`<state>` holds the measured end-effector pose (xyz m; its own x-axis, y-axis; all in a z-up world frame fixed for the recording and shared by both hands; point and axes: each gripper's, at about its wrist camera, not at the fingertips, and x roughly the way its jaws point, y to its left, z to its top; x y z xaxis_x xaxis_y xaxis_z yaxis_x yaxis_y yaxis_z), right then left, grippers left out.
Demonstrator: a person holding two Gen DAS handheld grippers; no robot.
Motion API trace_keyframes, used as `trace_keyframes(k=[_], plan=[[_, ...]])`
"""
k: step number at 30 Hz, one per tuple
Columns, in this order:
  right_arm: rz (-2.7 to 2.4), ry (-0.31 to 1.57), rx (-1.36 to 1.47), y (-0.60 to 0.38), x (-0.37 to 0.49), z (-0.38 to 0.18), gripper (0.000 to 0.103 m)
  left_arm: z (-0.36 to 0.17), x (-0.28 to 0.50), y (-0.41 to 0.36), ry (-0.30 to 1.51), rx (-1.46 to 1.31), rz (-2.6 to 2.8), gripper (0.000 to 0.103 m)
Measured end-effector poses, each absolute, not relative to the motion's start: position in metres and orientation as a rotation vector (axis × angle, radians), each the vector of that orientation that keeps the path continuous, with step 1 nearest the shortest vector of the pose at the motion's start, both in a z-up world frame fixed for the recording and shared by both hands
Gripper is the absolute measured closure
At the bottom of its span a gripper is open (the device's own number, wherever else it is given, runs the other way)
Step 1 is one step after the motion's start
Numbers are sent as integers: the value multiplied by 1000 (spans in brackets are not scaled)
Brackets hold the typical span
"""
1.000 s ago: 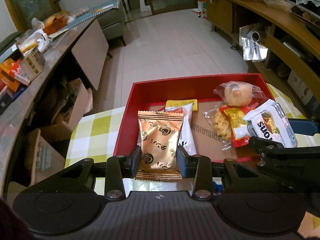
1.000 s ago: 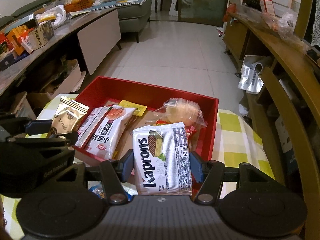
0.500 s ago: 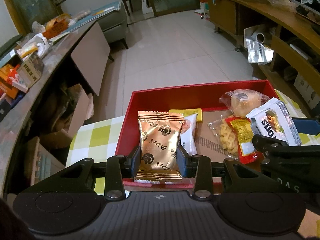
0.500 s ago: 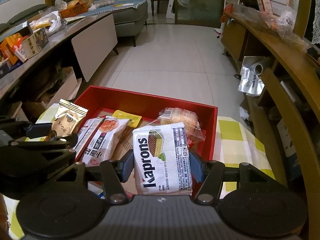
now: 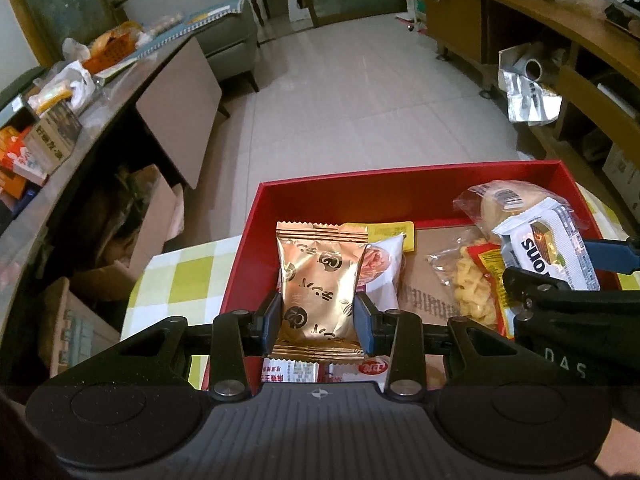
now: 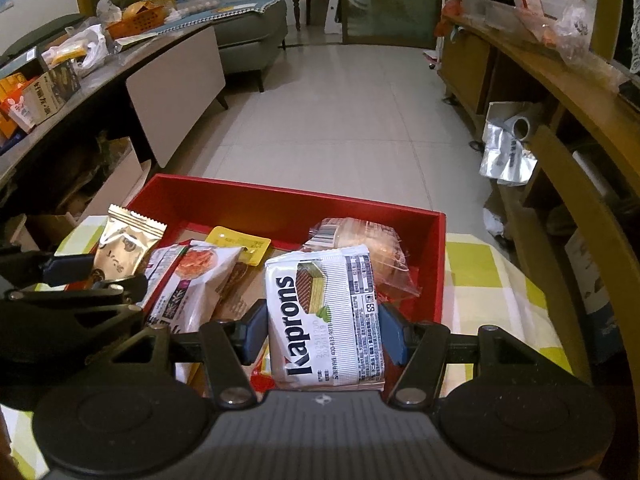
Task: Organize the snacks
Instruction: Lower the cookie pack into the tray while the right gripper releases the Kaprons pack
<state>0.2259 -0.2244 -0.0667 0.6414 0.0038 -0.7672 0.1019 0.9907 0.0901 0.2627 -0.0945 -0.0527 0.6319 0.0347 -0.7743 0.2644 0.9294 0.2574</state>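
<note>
Checked tablecloth (image 6: 480, 276) bearing red tray (image 6: 280, 204); left gripper (image 5: 316, 316) clamps gold foil packet (image 5: 318, 280), right gripper (image 6: 324, 330) clamps Kaprons wafer pack (image 6: 324, 316), both over tray's near edge.

"Kaprons" in bold black letters on white wafer pack (image 6: 326, 316) between right gripper's fingers; printed dates beside it, "20251120" readable, second line unclear. Same pack (image 5: 548, 254) seen from left wrist view, right of left fingers: only "rons", upside down. "DAS" in pale letters on black gripper body (image 5: 568, 368), right of left fingers. Gold packet (image 5: 318, 286) between left fingers: stylised characters, unreadable.
</note>
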Motion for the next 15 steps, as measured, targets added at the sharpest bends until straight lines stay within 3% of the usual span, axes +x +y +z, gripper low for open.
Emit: trace_keyframes(k=[3, 6, 15], plan=[[-54, 862, 142, -227, 228, -67, 35, -55, 267, -92, 895, 348, -131, 50], [-53, 854, 150, -228, 229, -66, 28, -52, 269, -88, 894, 320, -129, 28], [-80, 826, 152, -235, 225, -55, 26, -46, 266, -88, 878, 327, -124, 23]])
